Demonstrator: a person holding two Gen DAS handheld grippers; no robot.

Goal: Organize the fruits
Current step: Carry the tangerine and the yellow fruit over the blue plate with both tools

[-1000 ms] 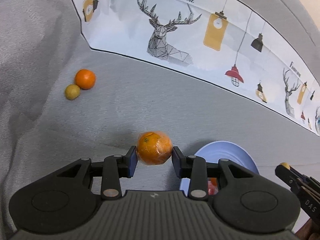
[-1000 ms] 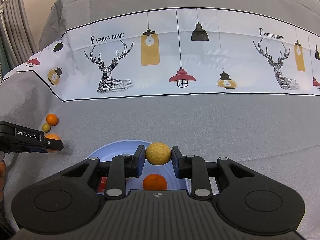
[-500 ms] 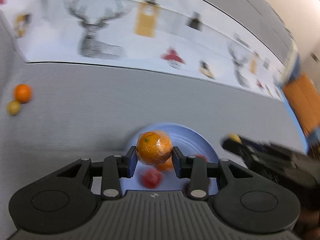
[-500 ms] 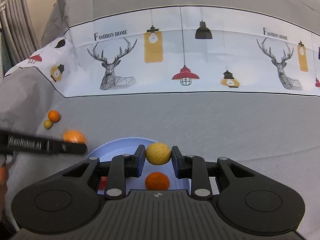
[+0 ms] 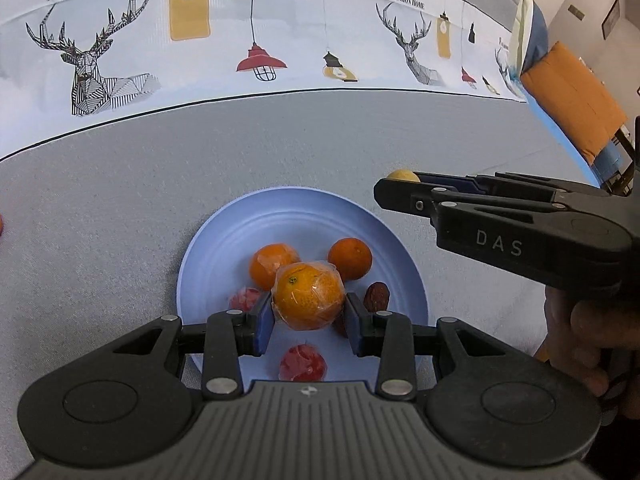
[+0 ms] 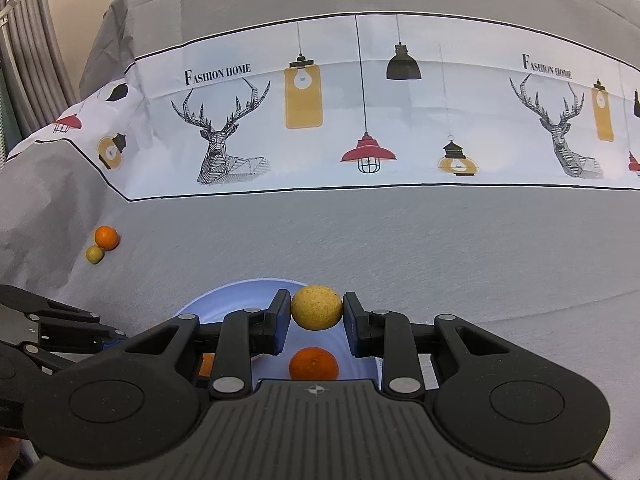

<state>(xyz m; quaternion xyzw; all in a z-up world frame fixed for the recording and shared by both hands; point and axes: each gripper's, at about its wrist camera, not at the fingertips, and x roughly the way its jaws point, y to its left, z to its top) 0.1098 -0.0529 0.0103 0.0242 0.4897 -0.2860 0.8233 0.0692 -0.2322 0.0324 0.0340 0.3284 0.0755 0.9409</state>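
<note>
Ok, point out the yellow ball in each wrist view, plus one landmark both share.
Left wrist view: the yellow ball peeks above the right gripper tip, right of centre, beyond the plate.
Right wrist view: lower centre, clamped in that gripper.
Shared landmark: the blue plate, with an unwrapped orange on it.
</note>
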